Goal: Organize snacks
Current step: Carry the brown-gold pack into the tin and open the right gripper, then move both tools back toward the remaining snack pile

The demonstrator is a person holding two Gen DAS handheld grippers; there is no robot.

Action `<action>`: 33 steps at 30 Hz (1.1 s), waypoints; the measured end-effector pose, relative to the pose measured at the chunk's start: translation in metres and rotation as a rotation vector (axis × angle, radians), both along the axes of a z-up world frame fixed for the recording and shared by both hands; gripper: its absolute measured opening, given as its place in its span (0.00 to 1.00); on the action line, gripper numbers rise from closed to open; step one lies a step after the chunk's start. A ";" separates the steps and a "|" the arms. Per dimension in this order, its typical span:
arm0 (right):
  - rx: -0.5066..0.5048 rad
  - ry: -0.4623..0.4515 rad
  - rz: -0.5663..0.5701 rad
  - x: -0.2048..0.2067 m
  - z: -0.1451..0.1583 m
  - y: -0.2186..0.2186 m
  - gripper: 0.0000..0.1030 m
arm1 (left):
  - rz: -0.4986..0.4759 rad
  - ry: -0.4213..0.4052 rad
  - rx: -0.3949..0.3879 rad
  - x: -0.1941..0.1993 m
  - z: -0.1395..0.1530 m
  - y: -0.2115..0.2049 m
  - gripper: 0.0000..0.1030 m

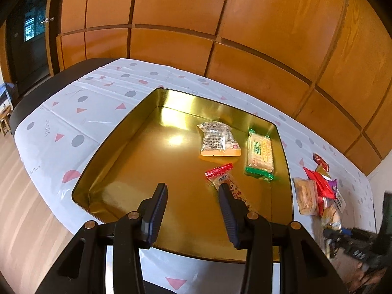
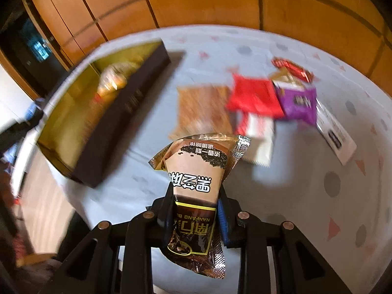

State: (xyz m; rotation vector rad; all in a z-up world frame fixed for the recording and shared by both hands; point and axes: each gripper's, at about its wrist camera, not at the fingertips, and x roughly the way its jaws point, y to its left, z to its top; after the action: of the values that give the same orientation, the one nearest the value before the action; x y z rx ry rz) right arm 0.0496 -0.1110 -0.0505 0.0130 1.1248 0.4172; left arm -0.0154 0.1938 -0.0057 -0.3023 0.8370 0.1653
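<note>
A gold-lined box (image 1: pixel 117 142) lies open on the table. In it are a clear nut-bar packet (image 1: pixel 218 139), a green-ended cracker packet (image 1: pixel 260 154) and a red-ended snack bar (image 1: pixel 227 181). My left gripper (image 1: pixel 193 191) is open and empty above the box's near part. My right gripper (image 2: pixel 196 191) is shut on a brown and gold sesame snack packet (image 2: pixel 198 171), held above the table. The box shows blurred at the left of the right wrist view (image 2: pixel 105 112). Loose snacks lie beyond: a brown packet (image 2: pixel 203 107), a red one (image 2: pixel 254 98), a purple one (image 2: pixel 299 103).
The table wears a white cloth (image 1: pixel 61 122) with grey dots and pink triangles. The loose snack pile (image 1: pixel 318 191) lies right of the box. The right gripper's body (image 1: pixel 355 245) shows at the right edge. Wooden wall panels (image 1: pixel 220 24) stand behind the table.
</note>
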 end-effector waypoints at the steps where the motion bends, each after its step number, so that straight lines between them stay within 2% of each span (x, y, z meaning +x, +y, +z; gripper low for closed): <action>1: 0.024 -0.009 0.011 0.003 0.008 0.006 0.28 | 0.001 -0.002 0.000 0.000 0.000 0.000 0.42; 8: 0.146 -0.046 0.119 0.027 0.048 0.073 0.28 | 0.005 -0.002 -0.013 -0.002 -0.001 0.005 0.42; 10: 0.145 -0.057 0.145 0.033 0.053 0.095 0.28 | 0.012 -0.003 -0.016 -0.003 -0.002 0.007 0.42; 14: 0.144 -0.045 0.163 0.056 0.046 0.141 0.29 | 0.025 -0.010 -0.026 -0.006 -0.003 0.014 0.42; 17: 0.082 -0.035 0.177 0.072 0.029 0.166 0.29 | 0.033 -0.004 -0.030 -0.006 -0.006 0.019 0.42; 22: -0.026 0.006 0.185 0.083 -0.002 0.178 0.33 | 0.047 0.008 -0.035 -0.006 -0.011 0.025 0.42; 24: -0.019 0.004 0.181 0.082 -0.007 0.174 0.37 | 0.050 0.014 -0.039 -0.005 -0.013 0.027 0.42; 33: 0.063 -0.086 0.126 0.068 0.021 0.149 0.39 | 0.018 0.002 -0.007 -0.004 -0.007 0.012 0.42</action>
State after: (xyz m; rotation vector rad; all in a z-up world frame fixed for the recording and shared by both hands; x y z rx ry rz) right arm 0.1179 0.0382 -0.0299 -0.0202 1.0310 0.5603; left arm -0.0197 0.2062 -0.0129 -0.3165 0.8377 0.1797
